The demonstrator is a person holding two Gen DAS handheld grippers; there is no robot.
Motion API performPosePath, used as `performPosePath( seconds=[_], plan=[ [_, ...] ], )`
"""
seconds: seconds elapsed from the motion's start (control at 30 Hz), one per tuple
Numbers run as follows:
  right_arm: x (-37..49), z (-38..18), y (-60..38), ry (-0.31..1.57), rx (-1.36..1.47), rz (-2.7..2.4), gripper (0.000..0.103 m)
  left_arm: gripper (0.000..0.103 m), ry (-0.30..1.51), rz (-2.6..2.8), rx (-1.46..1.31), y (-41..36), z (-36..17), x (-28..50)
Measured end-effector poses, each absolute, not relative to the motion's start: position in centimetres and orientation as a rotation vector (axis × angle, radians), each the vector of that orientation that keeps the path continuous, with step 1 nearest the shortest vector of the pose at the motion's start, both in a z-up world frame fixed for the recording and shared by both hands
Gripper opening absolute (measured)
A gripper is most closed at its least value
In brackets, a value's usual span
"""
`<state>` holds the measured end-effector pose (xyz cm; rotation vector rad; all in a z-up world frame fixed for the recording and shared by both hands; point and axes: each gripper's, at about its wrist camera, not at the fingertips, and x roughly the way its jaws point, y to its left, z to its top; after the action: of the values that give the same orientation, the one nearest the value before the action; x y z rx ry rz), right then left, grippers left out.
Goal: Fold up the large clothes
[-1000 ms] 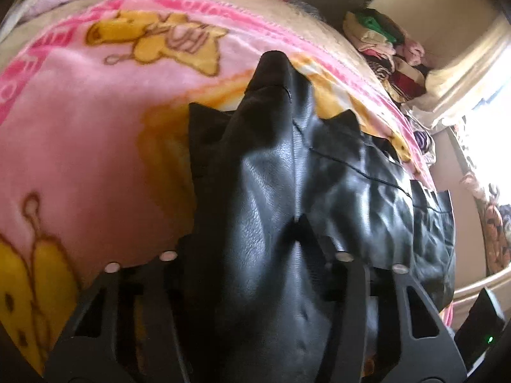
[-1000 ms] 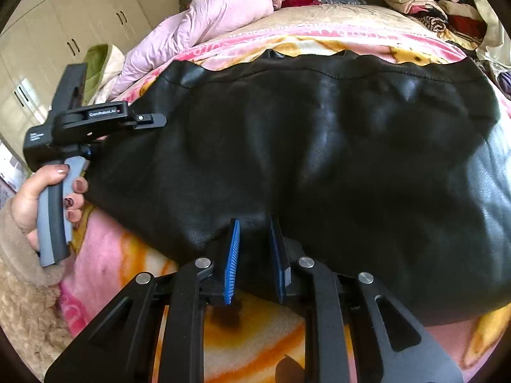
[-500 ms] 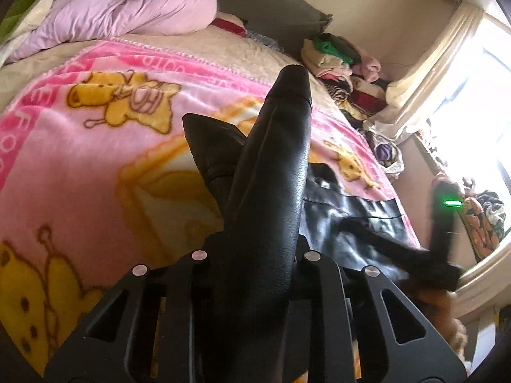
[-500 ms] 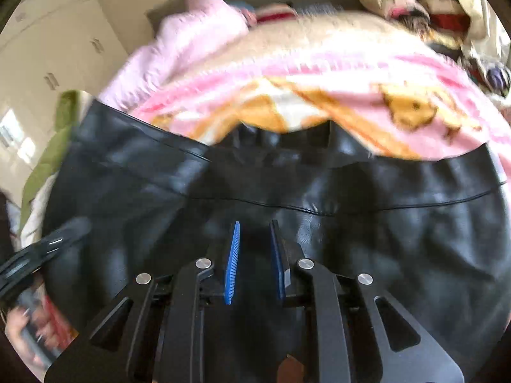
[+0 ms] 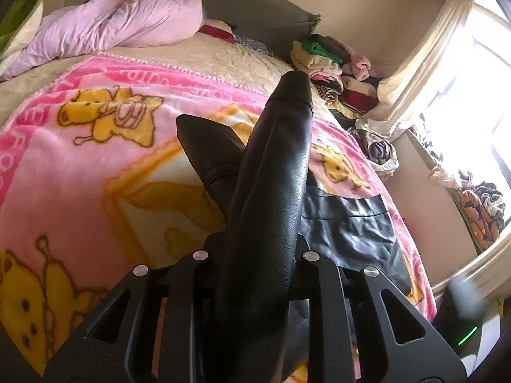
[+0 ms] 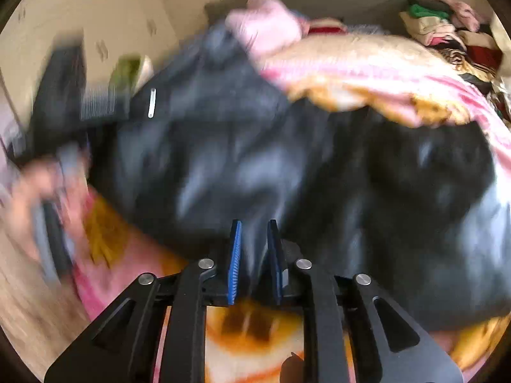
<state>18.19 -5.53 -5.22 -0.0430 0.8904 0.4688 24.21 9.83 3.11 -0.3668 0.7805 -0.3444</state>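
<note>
A large black leather garment (image 5: 271, 191) is held up over a bed covered by a pink and yellow cartoon blanket (image 5: 80, 175). My left gripper (image 5: 255, 255) is shut on a thick fold of the garment, which rises as a ridge and hides its fingertips. My right gripper (image 6: 254, 239) is shut on the garment's near edge (image 6: 287, 175) between blue pads (image 6: 234, 261). The right wrist view is motion-blurred. The left gripper and the hand holding it (image 6: 54, 172) show blurred at the left there.
A crumpled lilac duvet (image 5: 121, 28) lies at the head of the bed. A pile of folded clothes (image 5: 329, 63) sits at the far right corner by a bright window (image 5: 472, 89) and curtain. White wardrobe doors (image 6: 95, 25) stand on the left.
Both grippers have lifted the garment off the blanket. It bunched into a narrow ridge in the left gripper. The right view swung fast and blurred; the blanket now shows behind the garment.
</note>
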Motion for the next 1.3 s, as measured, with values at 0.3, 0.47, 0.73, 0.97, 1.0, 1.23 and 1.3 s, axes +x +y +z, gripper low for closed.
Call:
performPosePath(
  seconds=[0.3, 0.47, 0.73, 0.97, 1.0, 1.23, 1.3],
  plan=[
    [8.8, -1.3, -0.7, 0.399, -0.347, 0.431, 0.097, 0.014, 0.804, -0.358, -0.322, 8.0, 4.7, 24.6],
    [8.8, -3.1, 2.8, 0.312, -0.511, 0.357, 0.097, 0.014, 0.813, -0.374, -0.281, 6.7, 5.5, 24.6],
    [11.0, -4.3, 4.0, 0.229, -0.527, 0.217, 0.095, 0.015, 0.827, -0.390, -0.283, 6.5, 5.8, 24.9],
    [10.7, -4.3, 3.4, 0.152, -0.575, 0.258, 0.026, 0.021, 0.815, -0.417, -0.295, 5.5, 6.8, 25.2],
    [10.7, -3.9, 2.8, 0.152, -0.566, 0.248, 0.022, 0.024, 0.815, -0.434, -0.298, 5.1, 7.0, 25.2],
    [11.2, -1.0, -5.3, 0.187, -0.423, 0.123, 0.018, 0.046, 0.761, -0.619, -0.475, 3.7, 9.3, 25.0],
    [11.1, -0.4, -8.6, 0.217, -0.319, 0.101, 0.018, 0.048, 0.702, -0.648, -0.515, 3.6, 10.3, 24.1]
  ],
)
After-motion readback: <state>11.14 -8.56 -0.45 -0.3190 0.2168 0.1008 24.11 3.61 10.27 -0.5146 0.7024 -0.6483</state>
